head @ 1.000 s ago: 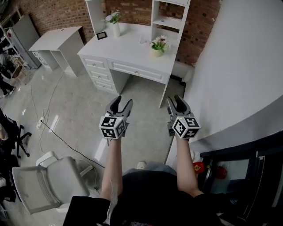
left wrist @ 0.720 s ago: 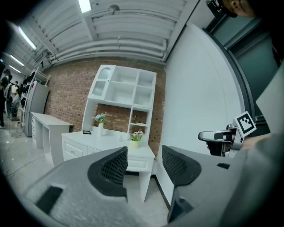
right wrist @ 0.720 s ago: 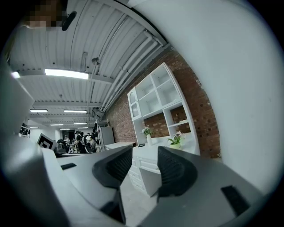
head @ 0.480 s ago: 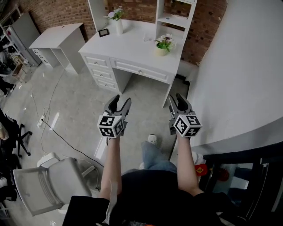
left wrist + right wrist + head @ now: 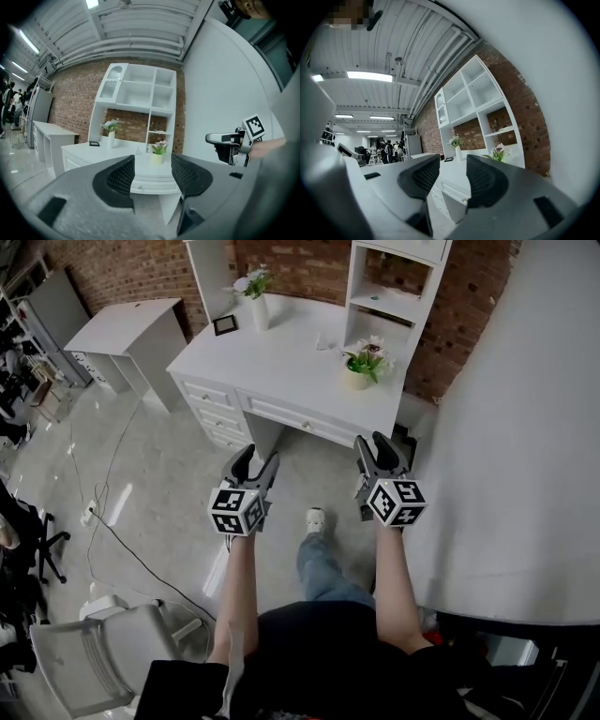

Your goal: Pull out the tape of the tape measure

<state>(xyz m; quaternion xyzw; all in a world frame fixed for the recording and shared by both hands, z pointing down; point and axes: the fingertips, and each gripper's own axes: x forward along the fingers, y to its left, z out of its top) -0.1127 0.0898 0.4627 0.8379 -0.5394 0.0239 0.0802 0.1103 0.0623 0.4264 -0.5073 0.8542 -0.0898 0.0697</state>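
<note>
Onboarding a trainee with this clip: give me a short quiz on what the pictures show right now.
1. True or false: the left hand-held gripper is clamped on an object.
2. What stands on the white desk nearest the right hand-held gripper? A) potted plant B) laptop C) lamp
3. Fill in: the right hand-held gripper's jaws stand ____, with nothing between them.
Key: 1 false; 2 A; 3 apart.

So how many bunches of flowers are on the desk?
2. One is in a tall white vase at the back left of the desk; the other is in a small pot nearer its right side. Shelves might hide more.
</note>
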